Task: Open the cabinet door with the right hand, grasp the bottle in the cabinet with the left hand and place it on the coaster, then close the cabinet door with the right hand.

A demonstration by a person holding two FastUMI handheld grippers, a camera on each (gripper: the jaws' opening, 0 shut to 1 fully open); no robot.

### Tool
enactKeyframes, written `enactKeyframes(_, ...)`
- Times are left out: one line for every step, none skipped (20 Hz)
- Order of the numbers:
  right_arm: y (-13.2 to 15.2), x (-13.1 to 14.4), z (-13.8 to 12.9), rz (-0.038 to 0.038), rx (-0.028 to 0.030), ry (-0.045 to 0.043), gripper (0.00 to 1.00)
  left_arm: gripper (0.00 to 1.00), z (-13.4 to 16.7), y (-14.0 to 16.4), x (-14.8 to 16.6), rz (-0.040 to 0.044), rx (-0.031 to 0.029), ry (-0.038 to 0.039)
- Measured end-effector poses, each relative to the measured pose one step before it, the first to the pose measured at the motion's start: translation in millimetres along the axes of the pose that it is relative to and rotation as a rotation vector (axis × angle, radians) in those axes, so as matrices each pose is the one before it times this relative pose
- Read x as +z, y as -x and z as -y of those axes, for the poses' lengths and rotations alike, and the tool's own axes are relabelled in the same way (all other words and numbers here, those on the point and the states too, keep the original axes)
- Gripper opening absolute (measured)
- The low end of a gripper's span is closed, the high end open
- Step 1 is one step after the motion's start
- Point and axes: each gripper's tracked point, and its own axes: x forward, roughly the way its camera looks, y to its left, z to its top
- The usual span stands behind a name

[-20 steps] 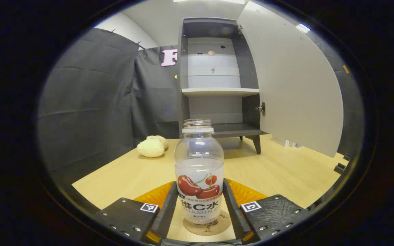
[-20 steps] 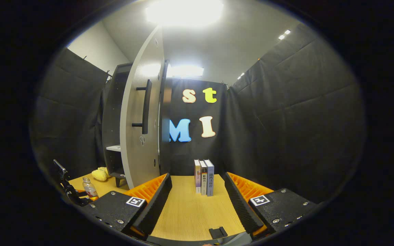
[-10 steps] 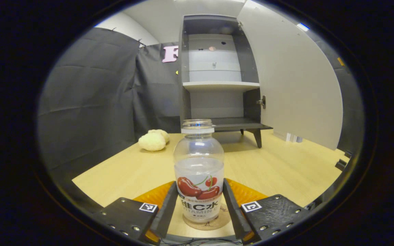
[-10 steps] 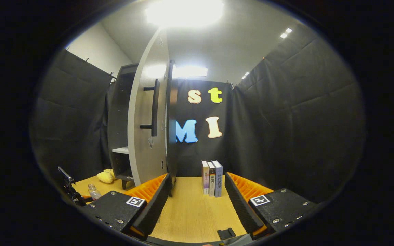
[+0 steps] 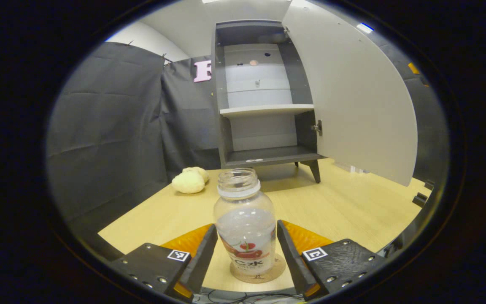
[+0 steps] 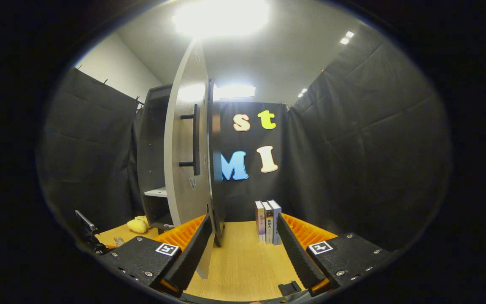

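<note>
We see the bottle [image 5: 246, 226] standing upright on the coaster [image 5: 258, 272], near the front edge of the worktop [image 5: 344, 211], between the fingers of the left claw [image 5: 246, 253]. Those fingers stand apart, with a gap showing on each side of the bottle, so we judge the grip released and the placing step as good as done. In the right gripper view the bottle shows small and far off at the left, near the other claw.

The bottle is clear plastic, uncapped, and looks partly filled, so we expect it to be light, a little springy under a squeeze, and easy to tip or spill. Were we to take it again, we would hold it at the labelled middle, low enough to keep it steady, with only modest pressure. Drawing the left claw straight back should leave it undisturbed.

The cabinet [image 5: 264, 93] stands at the back of the worktop with its shelves bare and its door [image 5: 352, 97] swung wide open. A pale lumpy thing [image 5: 189, 181] lies on the worktop left of the cabinet.

The right claw [image 6: 243, 249] is spread wide and holds nothing. The door's edge stands just ahead of it, with the handle [image 6: 194, 139] higher up, and three books [image 6: 268, 221] stand at the back. What remains, we think, is closing the door. It is a stiff flat panel on hinges, so a push on its outer face or a grip on the bar handle should swing it shut.
</note>
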Motion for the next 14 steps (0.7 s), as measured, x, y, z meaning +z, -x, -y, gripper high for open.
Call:
enactKeyframes(-1.38,-0.54,0.38,-0.00087,0.00078,-0.00603,0.95,0.82,-1.3,1.88,3.2,0.00304,0.00041,0.00144)
enactKeyframes(0.44,0.7,-0.2,-0.00088,0.00185,-0.00387,0.95,0.81,-2.37,1.43,4.18,0.00326,0.00296,0.00373)
enactKeyframes(-0.68,0.48,0.44,-0.00146,0.00054,-0.00273,0.95,0.82,-2.65,2.12,5.67,0.00682,0.00585,0.00445)
enactKeyframes(-0.74,0.63,0.75,-0.0026,0.00176,-0.00214,0.95,0.81,-2.19,2.31,5.44,0.00704,0.00406,0.00559)
enactKeyframes(-1.39,1.19,-0.29,-0.00186,0.00387,-0.00197,0.95,0.81,-1.39,1.44,6.55,0.00813,0.00058,0.0049)
enactKeyframes(-1.75,1.52,0.36,0.00046,0.00193,-0.00102,0.95,0.81,-1.29,4.33,6.79,0.00962,0.00101,0.00195)
enactKeyframes(-0.35,3.14,1.25,0.00333,0.0006,0.0,0.95,0.81,-1.67,2.79,7.93,0.0092,-0.00261,0.00351)
enactKeyframes(-1.32,3.88,0.46,0.00415,0.00101,-0.00153,0.95,0.81,1.18,7.55,7.69,0.01181,-0.00261,0.003)
enactKeyframes(-2.04,3.31,-1.06,-0.00053,0.00779,-0.00393,0.96,0.81,-1.44,6.92,9.1,0.00479,0.00244,0.0026)
enactKeyframes(-2.12,4.25,-2.26,-0.00324,0.0122,-0.00605,0.95,0.81,-1.34,6.88,8.84,0.0023,0.00328,0.00276)
enactKeyframes(-2.05,3.95,0.41,-0.00159,0.00839,-0.00467,0.95,0.81,-1.53,8.12,11.72,0.00209,0.00548,0.00241)
enactKeyframes(-3.18,5.3,0.74,0.00148,0.00652,-0.00213,0.95,0.81,-2.06,6.52,11.01,0.00634,0.00646,0.00002)
enactKeyframes(-3.81,7.36,1.82,0.00362,-0.00078,-0.0004,0.95,0.81,-1.97,9.58,13.01,0.00947,0.00732,-0.00319)
enactKeyframes(-3.73,5.56,2.68,0.00433,-0.00248,-0.00155,0.96,0.86,-3.89,6.02,11.21,0.00844,0.00598,-0.00732)
